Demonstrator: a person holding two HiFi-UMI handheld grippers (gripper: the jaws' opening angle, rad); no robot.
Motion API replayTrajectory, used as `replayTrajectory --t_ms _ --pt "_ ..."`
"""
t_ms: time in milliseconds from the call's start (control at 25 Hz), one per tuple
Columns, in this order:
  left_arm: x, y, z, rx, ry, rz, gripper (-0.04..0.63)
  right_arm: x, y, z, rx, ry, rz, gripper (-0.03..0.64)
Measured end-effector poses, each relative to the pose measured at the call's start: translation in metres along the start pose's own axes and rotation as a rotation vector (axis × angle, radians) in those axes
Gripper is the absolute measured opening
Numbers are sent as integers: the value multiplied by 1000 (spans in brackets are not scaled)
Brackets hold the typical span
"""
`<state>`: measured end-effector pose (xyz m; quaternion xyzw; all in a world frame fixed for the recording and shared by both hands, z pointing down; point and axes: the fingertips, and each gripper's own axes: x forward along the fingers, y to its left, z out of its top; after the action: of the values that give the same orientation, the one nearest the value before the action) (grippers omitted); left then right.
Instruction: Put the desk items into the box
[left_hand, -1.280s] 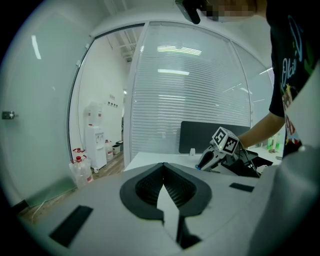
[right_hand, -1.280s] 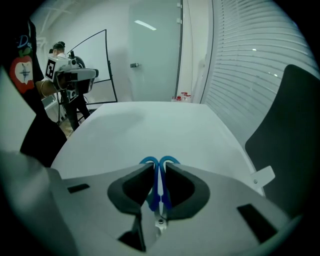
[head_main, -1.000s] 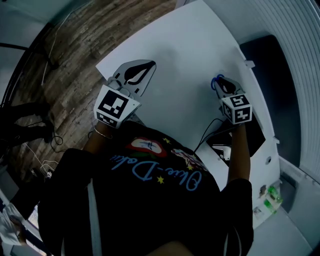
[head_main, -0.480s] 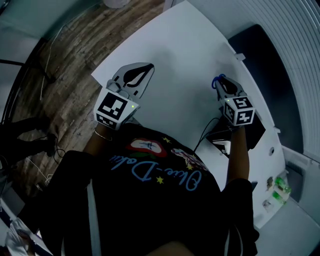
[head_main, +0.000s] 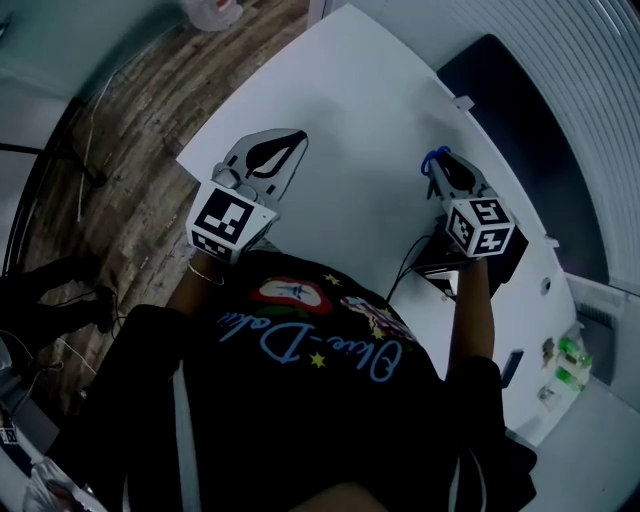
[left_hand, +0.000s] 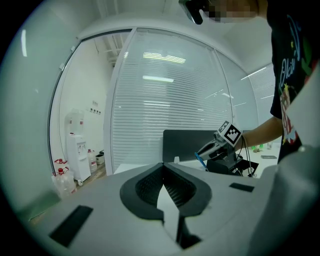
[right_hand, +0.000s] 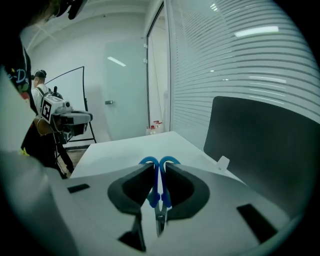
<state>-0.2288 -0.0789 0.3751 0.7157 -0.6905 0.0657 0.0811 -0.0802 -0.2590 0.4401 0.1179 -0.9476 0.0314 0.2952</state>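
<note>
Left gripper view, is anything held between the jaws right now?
No, the left gripper has its jaws closed tip to tip with nothing between them.

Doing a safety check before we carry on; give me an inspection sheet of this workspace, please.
Surface: white table.
Job's things: scissors, blue-handled, in the right gripper; black box at the table's right edge.
Clutter: small green items at far right, too small to tell.
Grippers: left gripper shut, empty; right gripper shut on the scissors.
Cables: black cable hanging by the right gripper.
Surroundings: wooden floor, dark panel, water dispenser.
</note>
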Motion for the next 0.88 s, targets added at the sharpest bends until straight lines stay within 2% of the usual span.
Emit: replayTrajectory --t_ms 880 --pt "2 -28 9 15 -4 -72 8 -56 13 34 137 -219 -33 78"
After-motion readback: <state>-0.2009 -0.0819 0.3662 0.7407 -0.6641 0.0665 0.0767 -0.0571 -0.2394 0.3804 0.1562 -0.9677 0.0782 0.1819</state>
